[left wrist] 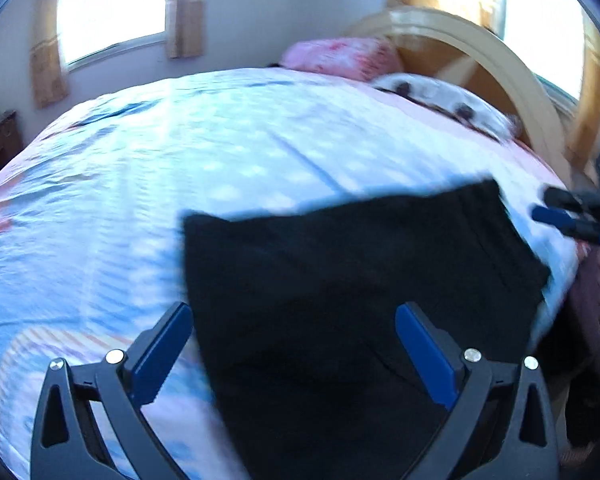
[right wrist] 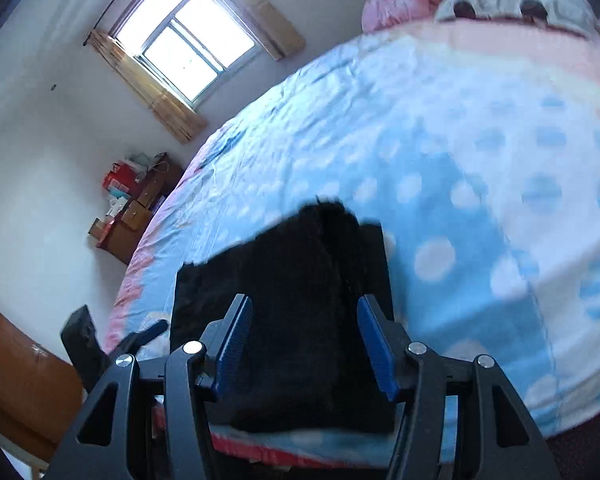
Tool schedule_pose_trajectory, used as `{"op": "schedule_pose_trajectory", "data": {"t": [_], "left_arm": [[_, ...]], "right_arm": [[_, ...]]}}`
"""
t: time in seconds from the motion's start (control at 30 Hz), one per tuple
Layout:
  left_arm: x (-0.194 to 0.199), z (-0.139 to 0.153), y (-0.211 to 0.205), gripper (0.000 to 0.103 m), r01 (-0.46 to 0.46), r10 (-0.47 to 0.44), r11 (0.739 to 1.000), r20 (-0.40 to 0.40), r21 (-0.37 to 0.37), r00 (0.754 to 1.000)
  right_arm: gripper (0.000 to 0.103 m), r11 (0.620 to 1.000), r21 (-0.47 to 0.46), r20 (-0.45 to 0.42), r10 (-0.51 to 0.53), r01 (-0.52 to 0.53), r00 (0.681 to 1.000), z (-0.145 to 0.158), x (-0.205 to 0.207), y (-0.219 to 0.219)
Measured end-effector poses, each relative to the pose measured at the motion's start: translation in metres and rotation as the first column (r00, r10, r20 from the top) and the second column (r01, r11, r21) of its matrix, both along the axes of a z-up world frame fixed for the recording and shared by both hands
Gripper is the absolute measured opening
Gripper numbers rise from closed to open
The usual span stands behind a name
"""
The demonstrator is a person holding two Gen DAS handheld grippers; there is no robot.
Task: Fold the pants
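Black pants [left wrist: 360, 280] lie on the bed [left wrist: 180, 152], folded into a compact dark slab near the bed's near edge, resting on a blue-and-white dotted bedspread [right wrist: 460, 160]. In the left wrist view they spread as a broad, roughly rectangular shape with a straight far edge; in the right wrist view they look like a thicker stacked bundle, its far end a little ragged.

Left gripper [left wrist: 294, 344] hangs above the pants, jaws wide apart, one blue pad over the bedspread just off the cloth's left edge, the other over the black fabric. Nothing is pinched between them.

Right gripper [right wrist: 304, 340] sits over the near end of the bundle, jaws spread about halfway, the dark cloth showing between the pads without either pad pressing on it as far as I can see. That same gripper shows at the right edge of the left view, beside the pants' right side.

At the head of the bed, a pink pillow [left wrist: 340, 56] and a white pillow with dark spots [left wrist: 444, 100] sit against a curved wooden headboard [left wrist: 480, 52]. A curtained window [right wrist: 188, 52] glows on the far wall, and boxes [right wrist: 132, 208] are stacked by the bed's far side.
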State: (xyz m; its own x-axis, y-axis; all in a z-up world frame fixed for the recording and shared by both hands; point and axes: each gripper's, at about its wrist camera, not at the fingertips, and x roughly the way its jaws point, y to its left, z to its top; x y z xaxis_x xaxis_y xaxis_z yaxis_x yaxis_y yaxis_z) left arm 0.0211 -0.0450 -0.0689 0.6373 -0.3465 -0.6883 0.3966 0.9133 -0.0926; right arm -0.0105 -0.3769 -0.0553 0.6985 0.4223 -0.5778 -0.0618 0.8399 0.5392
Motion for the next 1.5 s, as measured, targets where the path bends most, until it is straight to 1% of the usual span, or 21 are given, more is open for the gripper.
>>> {"op": "schedule_pose_trajectory", "data": {"t": [0.07, 0.13, 0.17, 0.23, 0.33, 0.4, 0.47, 0.5, 0.57, 0.6, 0.7, 0.77, 0.87, 0.9, 0.97, 1.07, 1.17, 1.23, 1.27, 1.33, 1.5], "left_arm": [[0.024, 0.002, 0.009, 0.103, -0.052, 0.052, 0.999, -0.022, -0.007, 0.998], [0.045, 0.000, 0.010, 0.103, -0.094, 0.096, 0.995, -0.030, 0.036, 0.995], [0.057, -0.003, 0.007, 0.103, -0.103, 0.107, 0.992, -0.044, 0.075, 0.993], [0.073, -0.011, 0.002, 0.103, -0.129, 0.139, 0.982, -0.066, 0.141, 0.988], [0.087, -0.025, -0.010, 0.103, -0.131, 0.150, 0.971, -0.084, 0.201, 0.985], [0.089, -0.031, -0.013, 0.103, -0.127, 0.146, 0.975, -0.096, 0.184, 0.985], [0.091, -0.041, -0.015, 0.103, -0.132, 0.154, 0.974, -0.116, 0.183, 0.981], [0.093, -0.042, -0.016, 0.103, -0.143, 0.163, 0.977, -0.120, 0.155, 0.979], [0.094, -0.044, -0.009, 0.103, -0.166, 0.182, 0.980, -0.152, 0.112, 0.971], [0.093, -0.044, -0.008, 0.103, -0.169, 0.184, 0.979, -0.152, 0.111, 0.971], [0.089, -0.039, -0.015, 0.103, -0.161, 0.181, 0.976, -0.131, 0.150, 0.975], [0.085, -0.034, -0.017, 0.103, -0.165, 0.186, 0.971, -0.112, 0.173, 0.976], [0.066, -0.022, -0.019, 0.103, -0.162, 0.172, 0.966, -0.033, 0.201, 0.985], [0.056, -0.017, -0.020, 0.103, -0.158, 0.162, 0.967, -0.005, 0.202, 0.987], [0.043, -0.013, -0.021, 0.103, -0.139, 0.140, 0.973, 0.009, 0.182, 0.990], [0.030, -0.014, -0.022, 0.103, -0.127, 0.129, 0.980, 0.003, 0.156, 0.992], [0.026, -0.025, -0.025, 0.103, -0.131, 0.133, 0.977, 0.000, 0.165, 0.991], [0.029, -0.031, -0.021, 0.103, -0.130, 0.134, 0.983, -0.019, 0.129, 0.991], [0.029, -0.033, -0.020, 0.103, -0.130, 0.135, 0.985, -0.033, 0.113, 0.990], [0.031, -0.034, -0.016, 0.103, -0.129, 0.134, 0.988, -0.053, 0.082, 0.990], [0.025, -0.028, -0.019, 0.103, -0.127, 0.131, 0.986, -0.033, 0.107, 0.991]], "right_arm": [[0.057, 0.999, 0.026, 0.046, 0.039, -0.041, 0.998, 0.009, 0.014, 0.008], [0.057, 0.996, 0.031, 0.034, 0.084, -0.085, 0.996, 0.011, 0.036, 0.021], [0.057, 0.996, 0.005, 0.012, 0.088, -0.088, 0.996, 0.009, 0.045, 0.028], [0.057, 0.991, -0.098, -0.063, 0.086, -0.092, 0.994, -0.001, 0.067, 0.042], [0.057, 0.978, -0.180, -0.134, 0.085, -0.109, 0.987, -0.017, 0.084, 0.047], [0.057, 0.967, -0.216, -0.146, 0.104, -0.135, 0.984, -0.027, 0.083, 0.044], [0.057, 0.945, -0.280, -0.142, 0.133, -0.169, 0.981, -0.034, 0.083, 0.050], [0.057, 0.937, -0.301, -0.138, 0.142, -0.178, 0.980, -0.035, 0.080, 0.051], [0.057, 0.933, -0.310, -0.132, 0.145, -0.180, 0.981, -0.039, 0.079, 0.049], [0.057, 0.937, -0.300, -0.121, 0.147, -0.177, 0.982, -0.041, 0.079, 0.047], [0.057, 0.947, -0.264, -0.111, 0.160, -0.185, 0.981, -0.044, 0.081, 0.041], [0.057, 0.954, -0.240, -0.094, 0.161, -0.179, 0.982, -0.039, 0.076, 0.037], [0.057, 0.956, -0.260, -0.052, 0.126, -0.135, 0.991, -0.027, 0.061, 0.033], [0.057, 0.947, -0.306, -0.040, 0.093, -0.101, 0.995, -0.022, 0.053, 0.032], [0.057, 0.929, -0.364, -0.019, 0.071, -0.073, 0.997, -0.013, 0.041, 0.031], [0.057, 0.903, -0.422, -0.008, 0.092, -0.087, 0.996, -0.008, 0.021, 0.037], [0.057, 0.871, -0.474, -0.049, 0.120, -0.128, 0.992, -0.021, 0.013, 0.046], [0.057, 0.863, -0.481, -0.097, 0.120, -0.152, 0.988, -0.037, 0.017, 0.046], [0.058, 0.868, -0.471, -0.114, 0.118, -0.159, 0.986, -0.046, 0.020, 0.044], [0.060, 0.887, -0.436, -0.102, 0.118, -0.151, 0.988, -0.051, 0.020, 0.039], [0.060, 0.896, -0.420, -0.088, 0.118, -0.144, 0.989, -0.045, 0.016, 0.036]]}}
